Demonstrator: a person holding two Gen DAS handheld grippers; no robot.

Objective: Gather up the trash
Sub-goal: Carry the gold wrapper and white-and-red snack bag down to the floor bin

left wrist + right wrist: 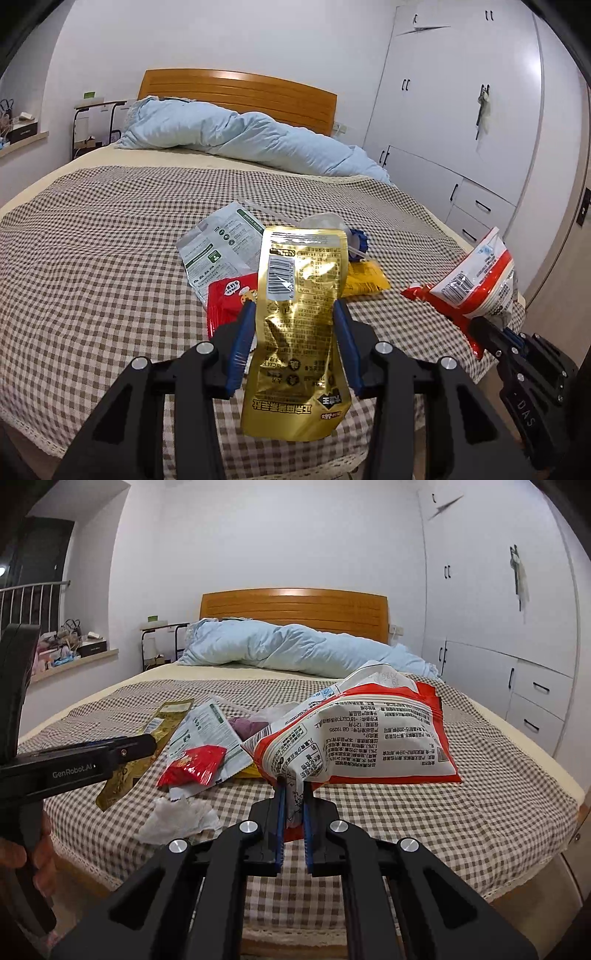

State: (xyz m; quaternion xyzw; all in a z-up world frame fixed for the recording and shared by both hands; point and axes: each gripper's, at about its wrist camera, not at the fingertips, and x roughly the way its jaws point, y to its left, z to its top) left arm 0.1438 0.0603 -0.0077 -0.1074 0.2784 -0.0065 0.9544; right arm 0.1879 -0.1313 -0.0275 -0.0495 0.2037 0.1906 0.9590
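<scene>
In my left tool (295, 314) I hold a gold foil pouch (299, 325), pinched across its width by both blue pads, so its long axis runs from six to twelve o'clock in that view, printed side toward me and upside down. It is stiff, glossy laminate, creased at the waist where the pads bite. My right tool (293, 786) is clamped nearly shut on a corner of a red-and-white snack bag (369, 734); the bag is thin crinkly film, puffed and slack, and it fans away toward one o'clock above the bed (461, 812).

What the next pick turns on, I judge, is the leftover pile. From the right tool it lies at about ten to eleven o'clock, resting on the checked bedspread: a small crumpled red wrapper (194, 766), a pale printed packet (207, 731) under and behind it, and a soft wad of white tissue (177, 818) nearest the bed's foot edge. From the left tool the same pile sits straight ahead at twelve, just behind the gold pouch, with a flat yellow packet (365, 282) to its right. The left hand looks nearer the pile, but both tools are full, so neither can take more until it lets go. I see no bin in either view.
</scene>
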